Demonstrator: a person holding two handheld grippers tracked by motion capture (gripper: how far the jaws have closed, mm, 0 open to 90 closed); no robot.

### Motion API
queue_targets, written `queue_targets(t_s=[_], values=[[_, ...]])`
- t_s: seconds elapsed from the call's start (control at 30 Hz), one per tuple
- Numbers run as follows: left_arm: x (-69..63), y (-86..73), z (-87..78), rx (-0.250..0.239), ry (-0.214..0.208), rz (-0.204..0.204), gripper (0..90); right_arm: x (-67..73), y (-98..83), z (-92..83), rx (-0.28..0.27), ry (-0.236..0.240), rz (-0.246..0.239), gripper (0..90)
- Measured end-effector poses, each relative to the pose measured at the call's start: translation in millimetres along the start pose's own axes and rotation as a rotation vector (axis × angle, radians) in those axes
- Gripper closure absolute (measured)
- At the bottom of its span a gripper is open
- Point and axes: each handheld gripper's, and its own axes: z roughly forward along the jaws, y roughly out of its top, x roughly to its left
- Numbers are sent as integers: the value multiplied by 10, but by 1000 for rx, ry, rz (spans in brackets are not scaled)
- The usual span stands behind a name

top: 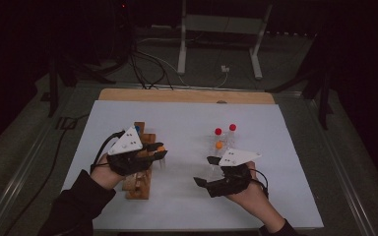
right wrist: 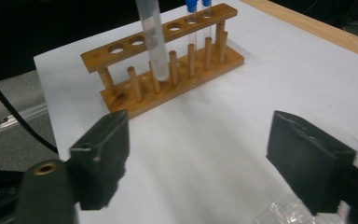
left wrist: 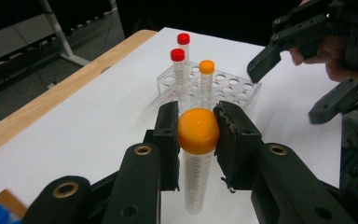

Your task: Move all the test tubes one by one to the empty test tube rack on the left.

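My left gripper (left wrist: 198,128) is shut on the orange cap of a clear graduated tube (left wrist: 196,179), which hangs upright below the jaws. In the high view this gripper (top: 160,151) is just right of the wooden rack (top: 140,183). The right gripper view shows the held tube (right wrist: 153,42) level with the top of the wooden rack (right wrist: 168,88), its tip clear of the holes. My right gripper (right wrist: 205,158) stands open with nothing between its jaws, near the clear plastic rack (left wrist: 235,86), which holds two red-capped tubes (left wrist: 177,55) and an orange-capped one (left wrist: 206,66).
Two blue-capped tubes (right wrist: 192,5) stand at one end of the wooden rack. A white sheet (top: 187,196) covers the table, with a wooden edge (top: 187,95) at the far side. Cables and stand legs (top: 182,54) lie on the floor beyond.
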Motion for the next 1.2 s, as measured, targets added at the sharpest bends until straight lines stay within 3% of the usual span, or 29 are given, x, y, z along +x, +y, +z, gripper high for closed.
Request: queue_targets(t_s=[0.33, 0.67, 0.9, 1.2], values=[[162, -22, -245, -1, 77, -23, 719, -72, -19, -111, -42, -47, 39, 0], [390, -33, -403, -5, 180, -49, 719, -101, -37, -195, -74, -44, 33, 0], [557, -169, -339, -1, 258, -94, 719, -113, -46, -224, -86, -49, 26, 0], [663, -374, -152, 25, 276, -138, 719, -150, -75, -240, -91, -53, 39, 0]])
